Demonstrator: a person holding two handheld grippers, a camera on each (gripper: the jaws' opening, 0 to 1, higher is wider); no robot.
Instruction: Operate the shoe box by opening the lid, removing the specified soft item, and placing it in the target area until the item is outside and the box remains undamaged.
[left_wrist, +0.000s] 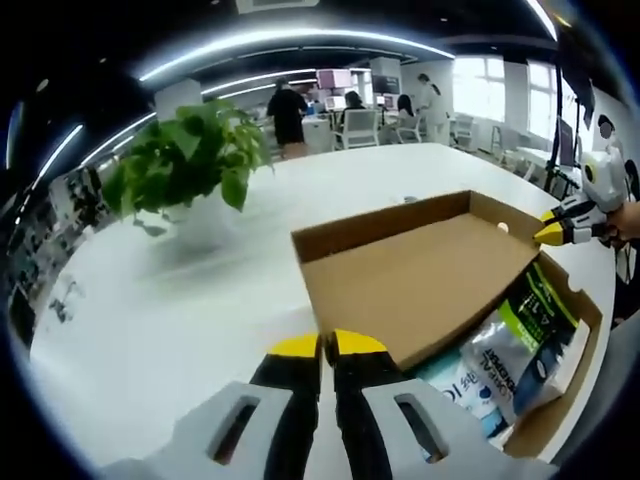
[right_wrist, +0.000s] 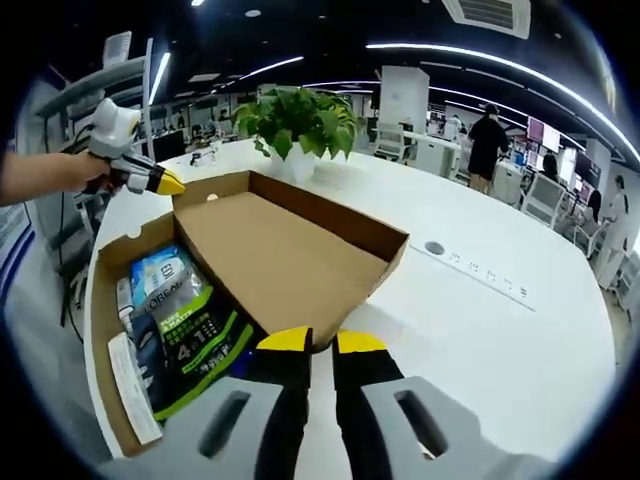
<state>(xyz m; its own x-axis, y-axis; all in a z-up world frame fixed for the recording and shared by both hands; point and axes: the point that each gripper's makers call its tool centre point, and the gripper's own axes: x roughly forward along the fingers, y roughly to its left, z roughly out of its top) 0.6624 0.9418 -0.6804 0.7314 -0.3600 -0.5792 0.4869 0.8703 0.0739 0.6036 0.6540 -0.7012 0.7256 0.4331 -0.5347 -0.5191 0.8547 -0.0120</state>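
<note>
The cardboard shoe box (left_wrist: 590, 340) (right_wrist: 100, 330) lies on a white table with its lid (left_wrist: 420, 280) (right_wrist: 280, 255) lifted partway, like a sloped flap. Under it are soft packets: a green-and-black one (left_wrist: 540, 320) (right_wrist: 195, 345) and a blue-and-white one (left_wrist: 460, 385) (right_wrist: 160, 275). My left gripper (left_wrist: 327, 345) (right_wrist: 165, 183) is shut at one front corner of the lid. At the opposite corner my right gripper (right_wrist: 311, 341) (left_wrist: 552, 232) has its yellow tips closed on the lid's edge.
A potted green plant (left_wrist: 190, 165) (right_wrist: 297, 125) stands on the table (left_wrist: 180, 320) (right_wrist: 500, 340) beyond the box. A socket strip (right_wrist: 485, 272) is set into the tabletop. A person's hand (right_wrist: 40, 170) holds the left gripper. People, desks and chairs fill the office behind.
</note>
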